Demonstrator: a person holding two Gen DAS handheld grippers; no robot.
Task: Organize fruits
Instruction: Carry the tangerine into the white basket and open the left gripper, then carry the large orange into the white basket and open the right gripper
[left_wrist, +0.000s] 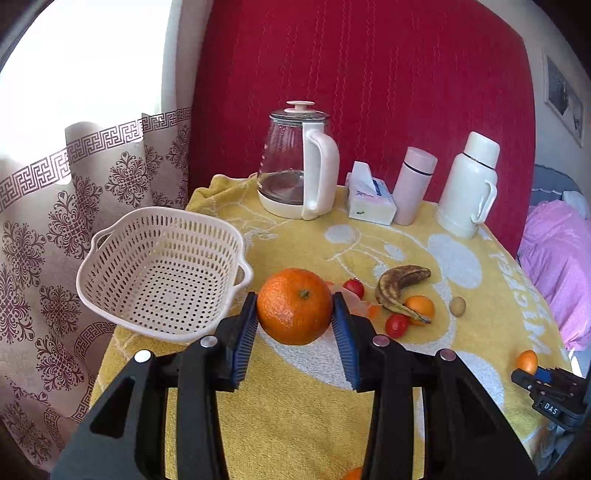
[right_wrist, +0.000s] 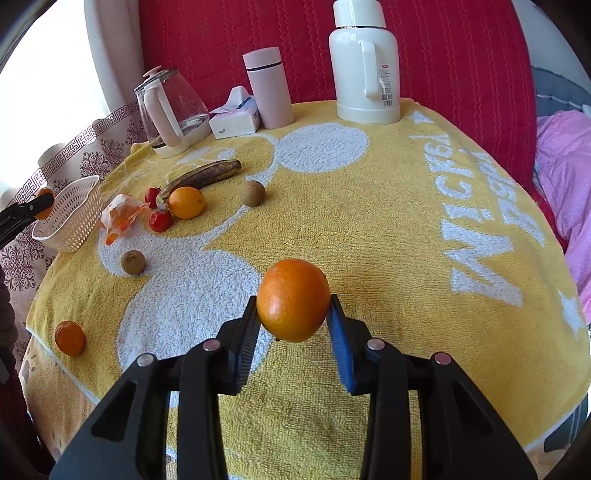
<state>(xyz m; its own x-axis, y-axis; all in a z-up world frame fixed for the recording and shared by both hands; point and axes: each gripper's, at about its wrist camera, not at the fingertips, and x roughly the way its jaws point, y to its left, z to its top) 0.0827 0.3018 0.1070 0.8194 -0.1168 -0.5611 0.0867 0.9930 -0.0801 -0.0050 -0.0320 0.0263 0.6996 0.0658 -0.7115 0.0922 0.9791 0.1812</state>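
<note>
left wrist view shows my left gripper clamped on a large orange, both pads pressed to its sides, lifted above the yellow towel and just to the right of the empty white basket. its stem faces the camera and slightly up; the fruit is close to round, a touch flattened along the stem line, so it has no real long axis.

in the right wrist view my right gripper squeezes a smaller orange, raised over the towel and well apart from the basket. this one looks slightly egg-shaped, its longer line running roughly upright and leaning to the right.

i judge the step to be the carry: both fruits picked, neither dropped in yet. the next move for my left side calls for a short swing left over the rim, then letting go low so the fruit does not bounce. my right side has the whole table to cross.

on the towel, a banana, small red fruits, brown round ones and two more oranges wait.
</note>
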